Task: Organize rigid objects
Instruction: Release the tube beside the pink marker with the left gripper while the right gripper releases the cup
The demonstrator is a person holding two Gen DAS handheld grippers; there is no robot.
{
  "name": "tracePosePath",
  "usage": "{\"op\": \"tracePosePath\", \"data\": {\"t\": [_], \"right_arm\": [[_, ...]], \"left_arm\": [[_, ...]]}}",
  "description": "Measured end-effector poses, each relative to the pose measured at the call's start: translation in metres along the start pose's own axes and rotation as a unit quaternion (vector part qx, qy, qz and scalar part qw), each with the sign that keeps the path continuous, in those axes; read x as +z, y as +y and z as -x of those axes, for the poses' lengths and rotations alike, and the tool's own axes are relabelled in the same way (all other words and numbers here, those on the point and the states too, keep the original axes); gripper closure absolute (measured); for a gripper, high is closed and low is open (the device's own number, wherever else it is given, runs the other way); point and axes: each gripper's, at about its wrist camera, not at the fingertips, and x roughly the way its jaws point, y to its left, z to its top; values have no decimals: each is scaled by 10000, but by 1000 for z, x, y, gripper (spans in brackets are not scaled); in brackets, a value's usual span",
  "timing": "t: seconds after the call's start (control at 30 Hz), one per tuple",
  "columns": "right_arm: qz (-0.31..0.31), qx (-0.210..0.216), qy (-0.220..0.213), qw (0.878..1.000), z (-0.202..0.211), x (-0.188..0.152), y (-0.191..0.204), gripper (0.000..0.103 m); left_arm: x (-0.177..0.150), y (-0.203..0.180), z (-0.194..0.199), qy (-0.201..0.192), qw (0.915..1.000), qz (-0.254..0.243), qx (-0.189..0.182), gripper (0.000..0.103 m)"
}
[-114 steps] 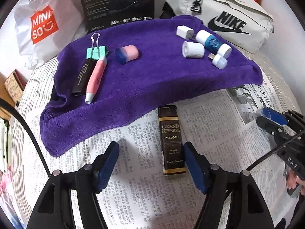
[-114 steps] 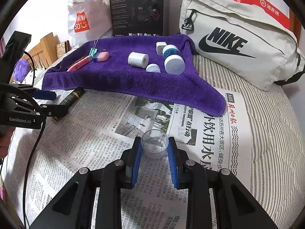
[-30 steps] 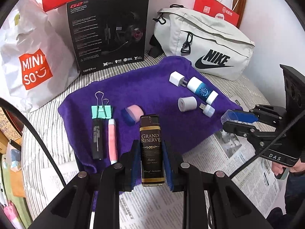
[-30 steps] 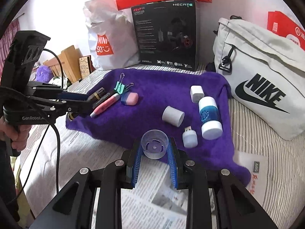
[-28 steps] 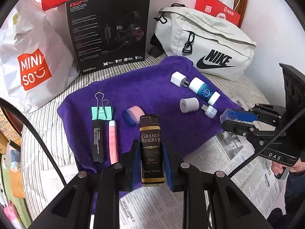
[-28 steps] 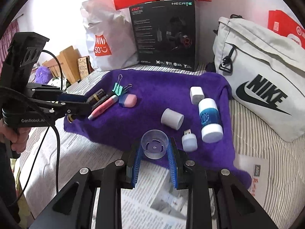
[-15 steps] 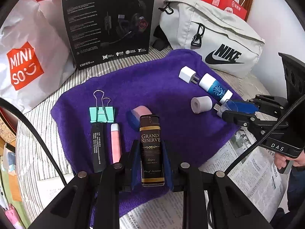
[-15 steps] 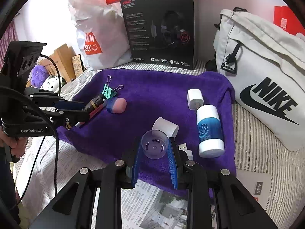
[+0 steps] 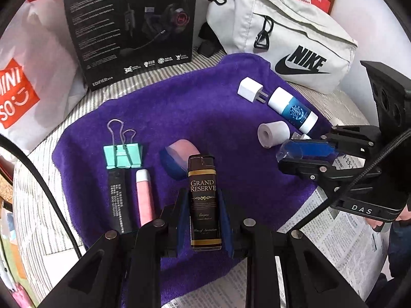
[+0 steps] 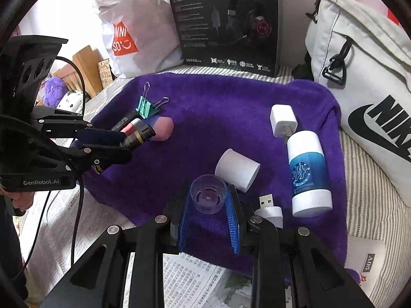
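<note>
Left hand-held gripper [image 9: 204,215] is clenched on the Grand Reserve lighter [image 9: 204,202]; right hand-held gripper [image 10: 208,220] is clenched on the clear plastic cap [image 10: 208,193].

Change since 3.8 s ago: both items were taken off the newspaper [image 9: 344,251] and are now carried over the purple towel [image 9: 195,110] on the bed. In the last half second both were brought lower and closer to the cloth.

- Lighter: held just beside the pink-blue eraser [image 9: 179,157], in line with the pink pen [image 9: 145,197], black stick [image 9: 117,202] and green binder clip [image 9: 122,156]. Contact with the towel cannot be told.
- Cap: held just in front of the white cylinder [image 10: 237,169], near the USB stick [image 10: 269,209], blue-white bottle [image 10: 308,174] and white charger plug [image 10: 282,119].

Judgement: sorting appears to be by group, left cluster and right cluster. Both stray items are over the towel; only set-down and release seem left. Risk: eraser could be nudged by the lighter, the round cap may roll.
</note>
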Motion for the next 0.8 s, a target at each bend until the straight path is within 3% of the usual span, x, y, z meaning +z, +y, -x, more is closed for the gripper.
{"op": "tracePosePath", "data": {"t": [0.6,0.8], "right_arm": [[59,-41,130,9999,-14,2,-4,76],[77,-47,118,9999,-16,3,-4,76]], "left_arm": [[-7,12,-16,256,9996,-78,59,80],[-8,-3,-16,309,9987,-409,49,80]]}}
